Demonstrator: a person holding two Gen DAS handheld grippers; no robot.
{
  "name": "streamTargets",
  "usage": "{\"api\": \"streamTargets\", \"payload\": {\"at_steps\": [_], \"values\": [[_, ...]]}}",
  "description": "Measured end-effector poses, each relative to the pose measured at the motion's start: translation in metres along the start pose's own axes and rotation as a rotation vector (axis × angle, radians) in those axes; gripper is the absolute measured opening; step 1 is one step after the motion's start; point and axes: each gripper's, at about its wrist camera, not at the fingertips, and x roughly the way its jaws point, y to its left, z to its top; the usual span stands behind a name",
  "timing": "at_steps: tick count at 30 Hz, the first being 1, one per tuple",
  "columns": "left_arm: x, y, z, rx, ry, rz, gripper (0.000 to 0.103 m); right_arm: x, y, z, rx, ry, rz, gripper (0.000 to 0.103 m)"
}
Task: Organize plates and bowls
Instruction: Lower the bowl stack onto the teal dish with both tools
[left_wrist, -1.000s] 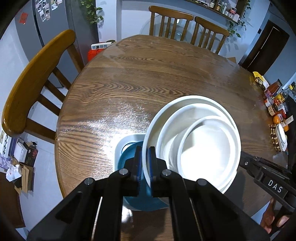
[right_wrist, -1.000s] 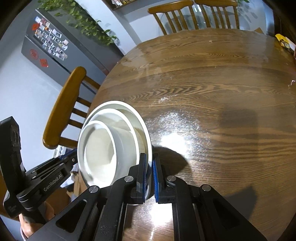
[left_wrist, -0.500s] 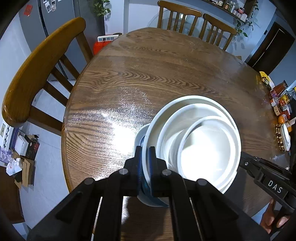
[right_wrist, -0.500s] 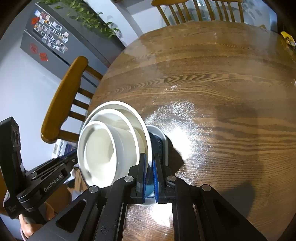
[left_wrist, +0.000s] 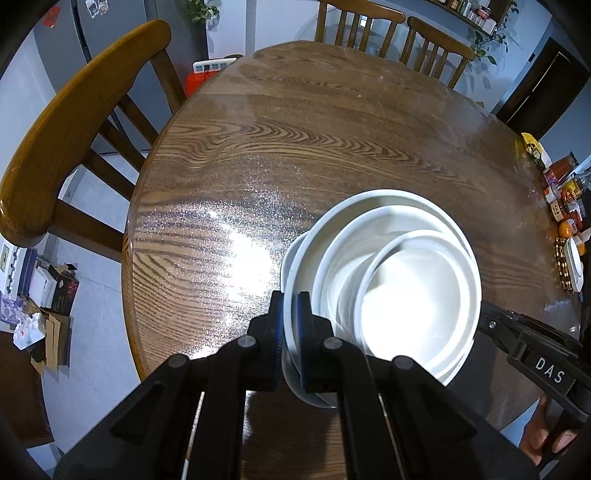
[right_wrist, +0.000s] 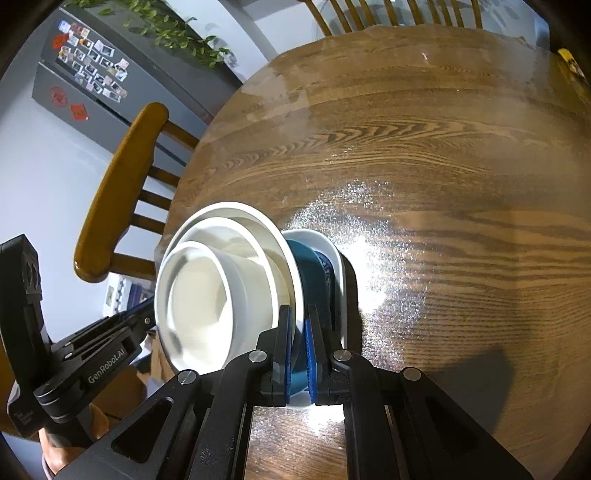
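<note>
My left claw (left_wrist: 291, 314) pinches the stacked white bowls' (left_wrist: 417, 295) rim at lower centre; my right claw (right_wrist: 297, 332) clamps the opposite rim. Only the right view shows the teal dish (right_wrist: 308, 269) in a white dish (right_wrist: 332, 251) beneath, on the table (right_wrist: 424, 147). Bare wood stretches ahead; chairs (left_wrist: 66, 147) ring the far edge, jars (left_wrist: 565, 188) at right.

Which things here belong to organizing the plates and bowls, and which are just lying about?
Belong to the job:
- white stack of nested bowls on a plate, gripped by left tongs and right tongs
- teal-and-white dish beneath it

Lying about:
- wooden chair
- jars and bottles at the table edge
- fridge with photos
</note>
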Motion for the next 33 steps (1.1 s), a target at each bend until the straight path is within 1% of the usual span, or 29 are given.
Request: {"api": "streamTargets", "payload": {"at_steps": [12, 22, 33], "values": [[0.008, -0.004, 0.002, 0.020, 0.036, 0.000, 0.002, 0.006, -0.006, -0.003, 0.035, 0.022, -0.014, 0.011], [0.012, -0.009, 0.008, 0.051, 0.020, 0.019, 0.002, 0.009, -0.014, 0.000, 0.081, 0.032, 0.000, 0.011], [0.017, -0.018, 0.017, 0.069, -0.006, 0.033, 0.002, 0.009, -0.023, 0.005, 0.118, 0.003, 0.011, 0.010]]}}
